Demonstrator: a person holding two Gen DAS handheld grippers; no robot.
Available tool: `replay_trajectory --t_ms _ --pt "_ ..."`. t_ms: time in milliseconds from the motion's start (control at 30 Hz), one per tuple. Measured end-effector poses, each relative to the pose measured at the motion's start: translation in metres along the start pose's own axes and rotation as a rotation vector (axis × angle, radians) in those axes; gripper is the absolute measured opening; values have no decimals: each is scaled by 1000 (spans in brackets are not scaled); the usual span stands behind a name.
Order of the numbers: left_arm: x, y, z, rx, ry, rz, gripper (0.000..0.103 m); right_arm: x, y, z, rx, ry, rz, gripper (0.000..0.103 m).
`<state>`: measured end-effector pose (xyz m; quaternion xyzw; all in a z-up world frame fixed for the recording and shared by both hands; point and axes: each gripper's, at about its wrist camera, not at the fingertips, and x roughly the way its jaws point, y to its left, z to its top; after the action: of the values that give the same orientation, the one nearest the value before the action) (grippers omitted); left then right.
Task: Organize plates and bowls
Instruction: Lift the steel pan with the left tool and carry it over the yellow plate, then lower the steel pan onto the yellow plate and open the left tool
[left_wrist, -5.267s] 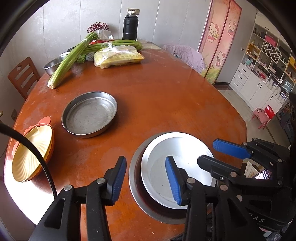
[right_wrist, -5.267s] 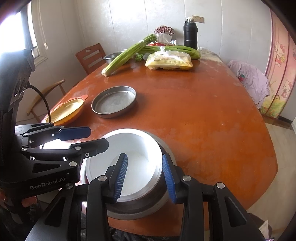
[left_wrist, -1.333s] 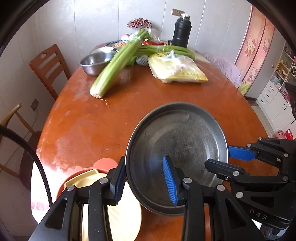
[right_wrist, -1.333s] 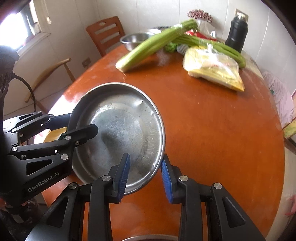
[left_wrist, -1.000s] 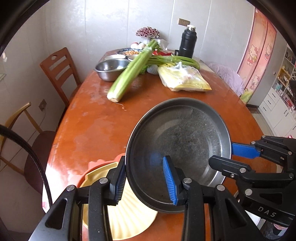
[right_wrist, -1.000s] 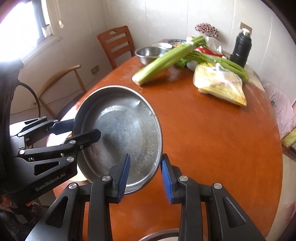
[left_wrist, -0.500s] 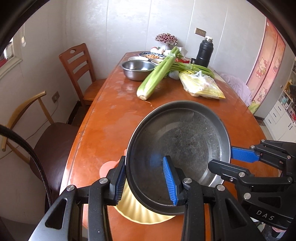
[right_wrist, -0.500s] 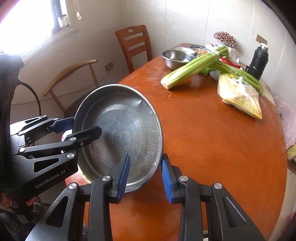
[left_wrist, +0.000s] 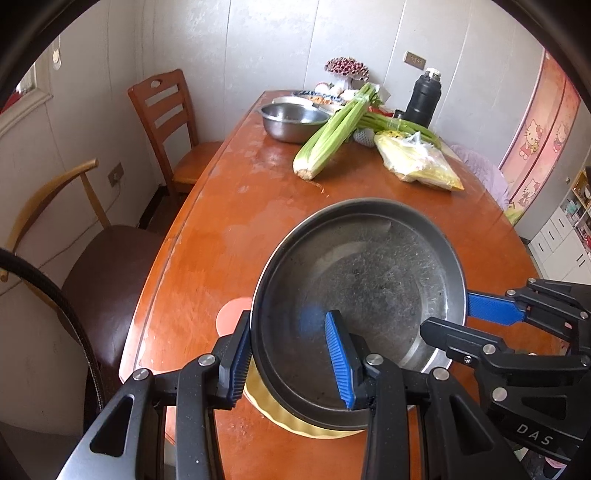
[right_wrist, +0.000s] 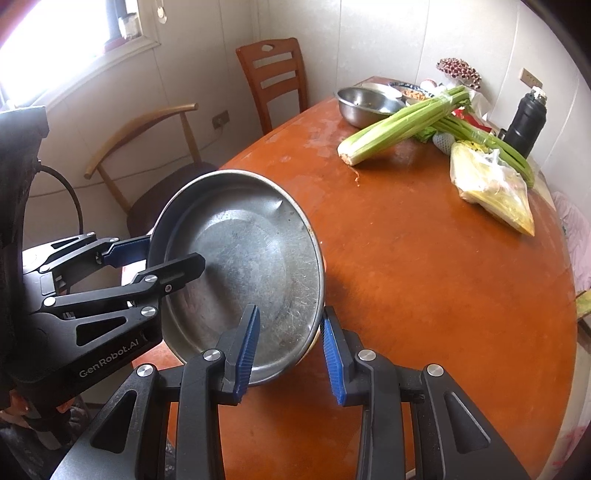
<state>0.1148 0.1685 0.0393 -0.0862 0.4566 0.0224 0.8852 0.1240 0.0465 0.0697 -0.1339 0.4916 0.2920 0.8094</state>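
A round steel pan (left_wrist: 365, 291) is held tilted above the orange table, over a yellow fluted plate (left_wrist: 295, 424) whose near edge shows under it. My left gripper (left_wrist: 291, 358) is shut on the pan's left rim, one finger inside, one outside. My right gripper (right_wrist: 290, 345) is shut on the pan's (right_wrist: 243, 266) right rim in the same way. Each gripper shows in the other's view: the right gripper (left_wrist: 461, 321) and the left gripper (right_wrist: 162, 254). An orange-pink lid tab (left_wrist: 232, 317) peeks out beside the pan.
At the table's far end lie a steel bowl (left_wrist: 293, 120), celery (left_wrist: 332, 133), a yellow bag (left_wrist: 417, 162) and a black flask (left_wrist: 423, 98). Two chairs (left_wrist: 166, 122) stand at the left. The table (right_wrist: 424, 280) edge is close below.
Both grippers have carried the pan left toward the table's near-left edge, over the yellow plate. More of the chairs and wall shows now. The grips are unchanged.
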Motion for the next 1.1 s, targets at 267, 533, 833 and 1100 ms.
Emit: replay_trajectory --t_ms 267,533,833,1100 --pt "17 8 -7 -16 36 18 38 27 4 1 -12 53 1 35" --pt "23 5 -7 -3 39 27 38 42 3 0 -8 84 -3 35" --pt "33 6 -11 -1 57 49 38 54 8 -2 -25 110 -14 35" --pt "39 10 -13 -14 73 42 38 62 8 -4 -26 126 -11 35"
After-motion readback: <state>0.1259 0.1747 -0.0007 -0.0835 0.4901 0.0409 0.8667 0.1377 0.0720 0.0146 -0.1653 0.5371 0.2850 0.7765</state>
